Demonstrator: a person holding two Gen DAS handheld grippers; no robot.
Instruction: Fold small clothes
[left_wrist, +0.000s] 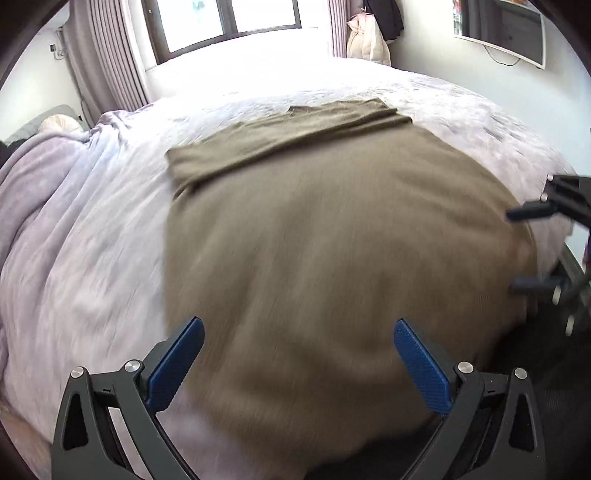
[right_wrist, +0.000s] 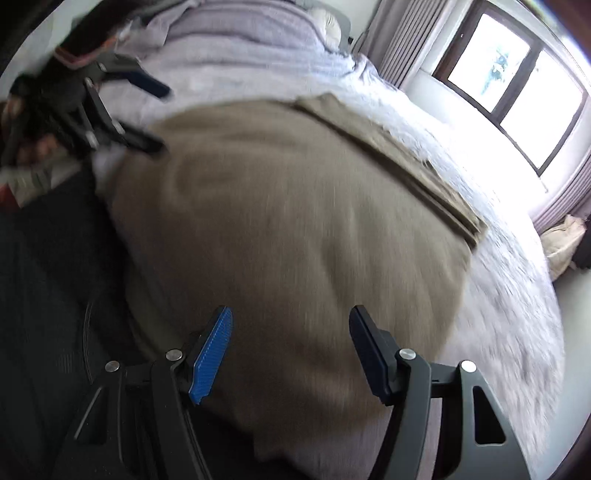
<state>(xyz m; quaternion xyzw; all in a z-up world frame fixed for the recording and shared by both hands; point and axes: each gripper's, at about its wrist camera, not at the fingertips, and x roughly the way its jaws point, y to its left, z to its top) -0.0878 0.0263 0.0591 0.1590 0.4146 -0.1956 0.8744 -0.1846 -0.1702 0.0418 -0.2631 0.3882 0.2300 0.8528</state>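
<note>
Nearest, the left gripper (left_wrist: 299, 332) and the right gripper (right_wrist: 291, 325) both hover with jaws spread wide and nothing held, over the near part of a brown garment (left_wrist: 314, 240). The garment lies flat on a lilac bedspread (left_wrist: 81, 240), its near edge draped over the bed's side. Further off, toward 12 o'clock, 1 strip (left_wrist: 288, 136) is already turned over on top. The main folds appear still to be done
</note>
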